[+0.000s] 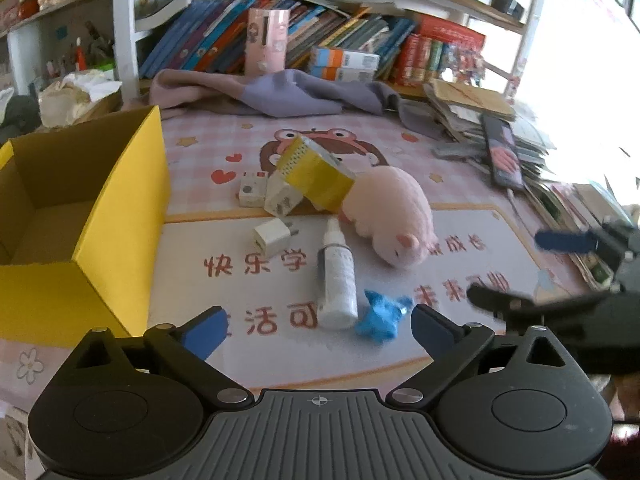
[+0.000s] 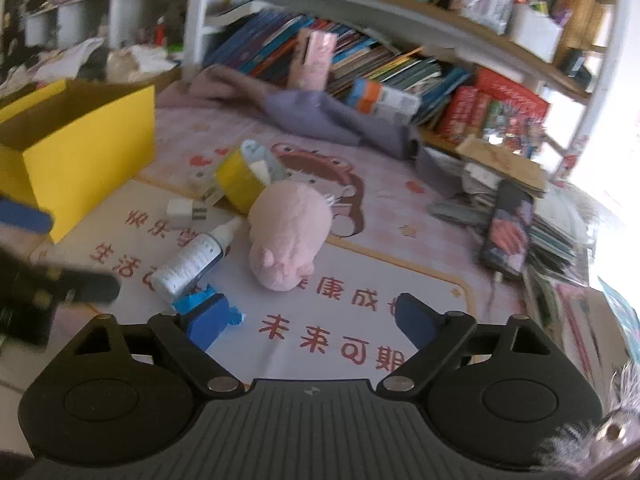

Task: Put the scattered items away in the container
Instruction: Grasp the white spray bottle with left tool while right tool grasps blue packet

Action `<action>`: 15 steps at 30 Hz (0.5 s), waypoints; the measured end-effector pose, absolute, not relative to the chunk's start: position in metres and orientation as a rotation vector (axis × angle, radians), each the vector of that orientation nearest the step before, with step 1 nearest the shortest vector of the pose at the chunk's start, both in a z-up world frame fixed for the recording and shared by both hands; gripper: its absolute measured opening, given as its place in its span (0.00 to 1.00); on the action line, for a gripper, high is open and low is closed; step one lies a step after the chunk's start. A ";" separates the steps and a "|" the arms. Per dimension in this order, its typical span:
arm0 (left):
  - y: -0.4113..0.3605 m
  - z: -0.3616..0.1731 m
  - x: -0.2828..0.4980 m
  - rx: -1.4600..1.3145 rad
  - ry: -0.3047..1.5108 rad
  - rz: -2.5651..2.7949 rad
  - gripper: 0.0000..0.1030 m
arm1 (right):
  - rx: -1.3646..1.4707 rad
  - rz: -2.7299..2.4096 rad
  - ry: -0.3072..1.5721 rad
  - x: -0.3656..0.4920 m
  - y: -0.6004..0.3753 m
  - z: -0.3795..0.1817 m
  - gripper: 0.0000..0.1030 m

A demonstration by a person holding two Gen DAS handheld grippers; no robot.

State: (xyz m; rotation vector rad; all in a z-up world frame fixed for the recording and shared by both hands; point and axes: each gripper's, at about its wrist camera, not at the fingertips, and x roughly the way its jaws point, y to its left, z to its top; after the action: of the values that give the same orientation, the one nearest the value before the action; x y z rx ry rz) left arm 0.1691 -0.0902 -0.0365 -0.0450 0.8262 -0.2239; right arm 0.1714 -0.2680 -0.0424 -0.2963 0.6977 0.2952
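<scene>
An open yellow box point(image 1: 116, 216) stands at the left of the desk mat; it also shows in the right wrist view point(image 2: 84, 152). Scattered on the mat lie a pink plush toy point(image 1: 390, 216), a yellow tape roll point(image 1: 316, 174), a white spray bottle point(image 1: 336, 280), a white charger point(image 1: 272, 236), two white cubes point(image 1: 266, 194) and a small blue toy point(image 1: 382, 314). My left gripper point(image 1: 320, 330) is open and empty, just in front of the bottle and blue toy. My right gripper point(image 2: 308, 320) is open and empty, near the plush toy point(image 2: 286, 236), its left finger over the blue toy point(image 2: 208, 304).
A purple cloth point(image 1: 280, 92) lies at the back before rows of books point(image 1: 360, 40). Stacked papers and a dark case point(image 1: 504, 152) crowd the right side. The right gripper shows at the right edge of the left wrist view point(image 1: 568, 280).
</scene>
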 end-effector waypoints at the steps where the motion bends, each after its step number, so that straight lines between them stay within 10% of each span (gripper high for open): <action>1: -0.090 -0.037 0.174 -0.051 0.831 -0.216 0.96 | -0.288 0.322 0.714 0.176 -0.269 -0.045 0.82; 15: -0.116 -0.068 0.255 -0.036 0.971 -0.206 0.73 | -0.305 0.725 0.886 0.226 -0.243 -0.090 0.61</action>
State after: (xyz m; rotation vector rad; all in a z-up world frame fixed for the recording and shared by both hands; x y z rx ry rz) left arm 0.2548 -0.1158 -0.0684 -0.0360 0.9714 -0.2065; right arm 0.2255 -0.2425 -0.0901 -0.3048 0.8857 0.7252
